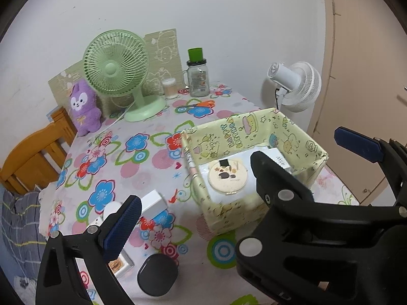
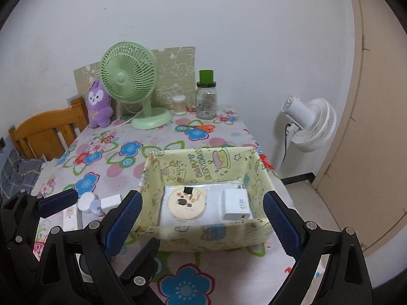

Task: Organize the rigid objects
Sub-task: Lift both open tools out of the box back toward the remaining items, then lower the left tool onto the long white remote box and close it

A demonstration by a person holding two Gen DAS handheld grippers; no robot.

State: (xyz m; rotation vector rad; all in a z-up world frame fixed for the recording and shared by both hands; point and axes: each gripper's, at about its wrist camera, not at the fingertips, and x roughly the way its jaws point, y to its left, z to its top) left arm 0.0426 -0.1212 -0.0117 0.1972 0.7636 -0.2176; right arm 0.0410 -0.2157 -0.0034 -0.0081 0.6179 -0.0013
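Yellow box rim between right tool fingers — apart.

We see a yellow cartoon-print box open on the floral cloth. Inside lie a round cream case flat at left and a white charger marked 45W at right. Outside, left of it: a white block, a black rounded case.

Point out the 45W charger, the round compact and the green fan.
45W charger [image 2: 237, 204]: right wrist view, middle of its white top face.
Round compact [image 2: 187, 204]: right wrist view, centre of its cream lid.
Green fan [image 1: 115, 66]: left wrist view, hub of its grille.
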